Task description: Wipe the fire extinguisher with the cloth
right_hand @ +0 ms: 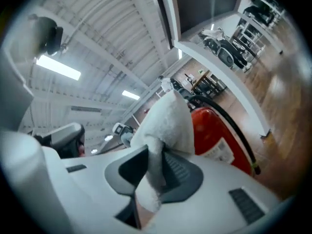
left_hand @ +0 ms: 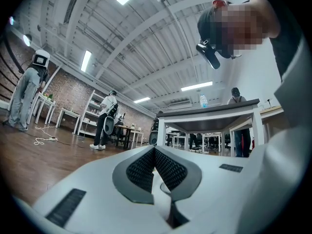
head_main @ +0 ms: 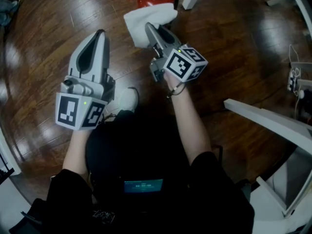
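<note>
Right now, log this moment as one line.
left hand-held gripper: shut, empty | right hand-held gripper: shut on cloth | extinguisher: behind cloth, contact unclear

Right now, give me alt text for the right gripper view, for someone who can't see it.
The right hand-held gripper is shut on a white cloth, just in front of a red fire extinguisher with a black hose. Wooden floor shows at right, ceiling lights at left.
</note>
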